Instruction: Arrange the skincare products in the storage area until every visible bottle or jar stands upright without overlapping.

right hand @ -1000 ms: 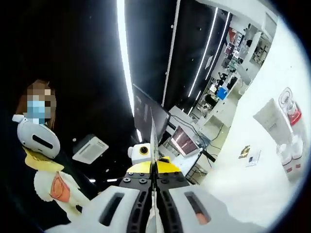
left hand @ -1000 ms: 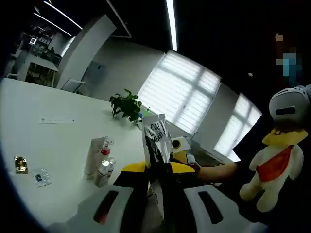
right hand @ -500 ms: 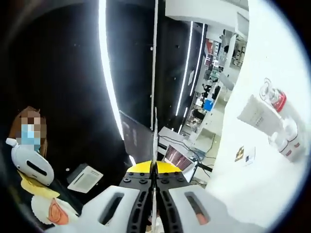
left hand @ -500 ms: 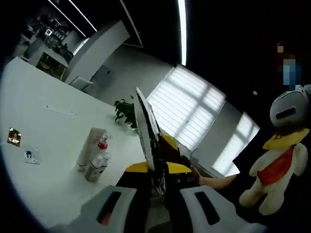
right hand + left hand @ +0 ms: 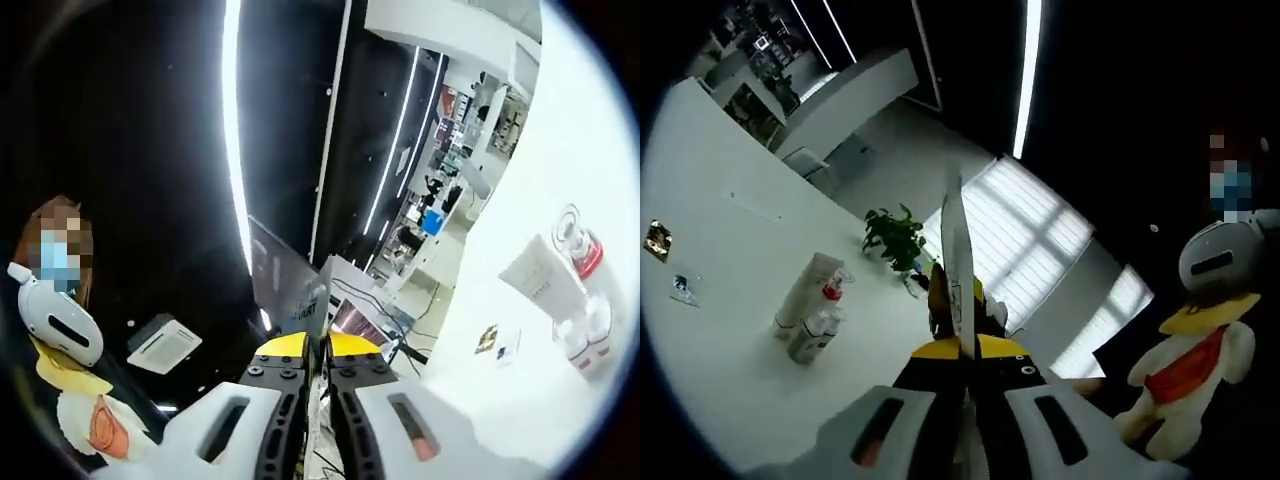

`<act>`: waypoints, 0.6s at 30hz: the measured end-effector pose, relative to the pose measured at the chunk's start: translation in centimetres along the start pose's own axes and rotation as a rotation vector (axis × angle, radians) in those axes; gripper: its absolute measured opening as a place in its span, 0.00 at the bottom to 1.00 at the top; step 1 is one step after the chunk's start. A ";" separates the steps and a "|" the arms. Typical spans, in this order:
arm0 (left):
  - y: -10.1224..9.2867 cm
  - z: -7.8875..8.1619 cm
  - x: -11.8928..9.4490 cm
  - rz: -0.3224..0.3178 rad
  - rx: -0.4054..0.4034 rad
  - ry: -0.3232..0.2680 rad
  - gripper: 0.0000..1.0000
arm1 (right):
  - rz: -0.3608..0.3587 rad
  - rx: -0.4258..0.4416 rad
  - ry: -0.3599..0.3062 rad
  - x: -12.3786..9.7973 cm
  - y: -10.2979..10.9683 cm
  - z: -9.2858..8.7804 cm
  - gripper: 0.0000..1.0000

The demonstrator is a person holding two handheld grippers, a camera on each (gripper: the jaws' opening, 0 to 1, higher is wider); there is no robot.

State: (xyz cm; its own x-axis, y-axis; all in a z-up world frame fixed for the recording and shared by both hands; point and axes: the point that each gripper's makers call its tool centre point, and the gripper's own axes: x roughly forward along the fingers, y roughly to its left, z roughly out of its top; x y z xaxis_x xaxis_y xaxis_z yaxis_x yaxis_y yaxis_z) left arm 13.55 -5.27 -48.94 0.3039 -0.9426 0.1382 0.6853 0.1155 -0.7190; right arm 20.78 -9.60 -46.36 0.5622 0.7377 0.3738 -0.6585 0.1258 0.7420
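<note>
My left gripper is shut on a thin flat printed packet that I see nearly edge-on, held up in the air. My right gripper is shut on the same packet from the opposite side. On the white table stands a small cluster: a white tube, a red-capped bottle and small clear bottles. In the right gripper view the white tube, red-capped bottle and small bottles sit far right. Both grippers hang well away from the cluster.
Two small sachets lie on the table beyond the cluster, also the sachets in the right gripper view. A potted plant stands behind the bottles. A plush toy wearing a headset sits at the right.
Both views have tilted and rolled with the hands. The held packet has turned from showing its printed face to nearly edge-on in the left gripper view. The products on the table have not moved.
</note>
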 end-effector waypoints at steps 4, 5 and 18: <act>-0.2 0.2 0.1 -0.028 -0.043 -0.044 0.00 | 0.012 0.013 0.018 0.5 0.2 0.0 0.04; -0.2 0.2 0.0 -0.028 -0.050 -0.051 0.00 | 0.072 0.068 0.000 0.6 1.3 0.3 0.02; 2.9 0.3 -0.6 0.105 -0.033 -0.094 0.02 | -0.057 0.092 0.013 1.6 -0.5 -0.1 0.01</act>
State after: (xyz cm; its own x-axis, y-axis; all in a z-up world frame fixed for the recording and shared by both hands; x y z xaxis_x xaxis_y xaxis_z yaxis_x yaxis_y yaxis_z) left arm 15.53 -4.31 -50.89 0.4345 -0.8923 0.1230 0.6247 0.2002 -0.7548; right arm 21.90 -8.44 -46.19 0.5902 0.7400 0.3225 -0.5766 0.1068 0.8100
